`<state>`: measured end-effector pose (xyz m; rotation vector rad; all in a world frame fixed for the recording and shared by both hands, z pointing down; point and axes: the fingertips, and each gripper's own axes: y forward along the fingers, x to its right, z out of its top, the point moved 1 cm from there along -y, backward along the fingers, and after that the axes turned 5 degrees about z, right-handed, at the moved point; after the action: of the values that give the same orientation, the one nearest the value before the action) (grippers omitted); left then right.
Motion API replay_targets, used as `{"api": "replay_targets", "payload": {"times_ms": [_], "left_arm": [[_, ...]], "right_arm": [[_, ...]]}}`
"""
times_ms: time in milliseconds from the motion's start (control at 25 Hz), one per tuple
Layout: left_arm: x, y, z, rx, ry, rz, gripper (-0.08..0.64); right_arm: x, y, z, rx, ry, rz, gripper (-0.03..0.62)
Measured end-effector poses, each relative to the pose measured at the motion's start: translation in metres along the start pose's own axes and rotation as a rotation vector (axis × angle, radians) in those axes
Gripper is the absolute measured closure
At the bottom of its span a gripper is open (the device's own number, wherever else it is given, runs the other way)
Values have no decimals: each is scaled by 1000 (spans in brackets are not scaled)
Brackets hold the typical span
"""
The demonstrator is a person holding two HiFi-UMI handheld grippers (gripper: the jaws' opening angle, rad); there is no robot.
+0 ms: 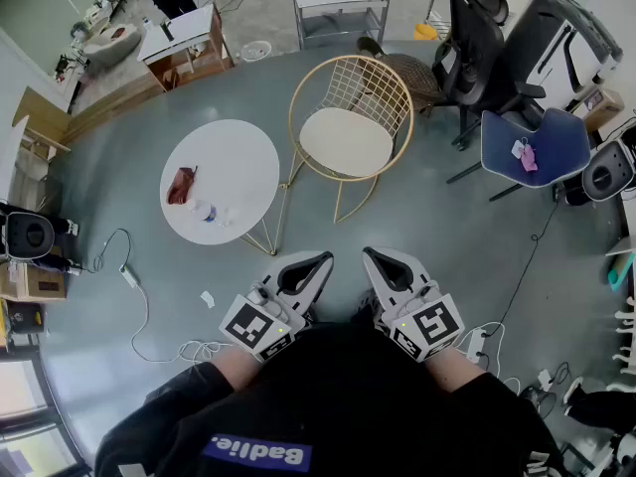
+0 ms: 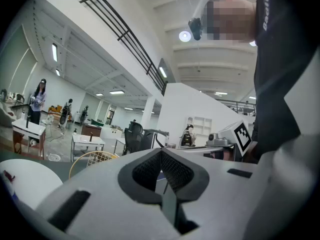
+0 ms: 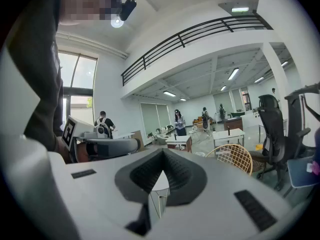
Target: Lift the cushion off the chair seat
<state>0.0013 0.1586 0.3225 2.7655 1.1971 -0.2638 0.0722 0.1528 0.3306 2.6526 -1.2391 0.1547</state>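
A round cream cushion lies on the seat of a gold wire chair ahead of me in the head view. Both grippers are held close to my body, well short of the chair. My left gripper is shut with nothing in it. My right gripper is also shut and empty. In the left gripper view the chair's wire back shows low at the left, beyond the left gripper. In the right gripper view the chair stands to the right of the right gripper.
A round white table with a brown item and a small bottle stands left of the chair. Black office chairs and a blue chair stand at the right. Cables lie on the grey floor at the left. Desks stand further back.
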Motion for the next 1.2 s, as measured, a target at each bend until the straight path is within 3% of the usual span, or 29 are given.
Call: {"api": "replay_targets", "payload": {"times_ms": [560,1200], "left_arm": [[0,12,-6,-13,1,23,546],[-41,69,14,40,40,194,546]], "right_arm": [[11,0,-2,-7,-1,32,568],[86,30,-13,-39,-17,125,566]]}}
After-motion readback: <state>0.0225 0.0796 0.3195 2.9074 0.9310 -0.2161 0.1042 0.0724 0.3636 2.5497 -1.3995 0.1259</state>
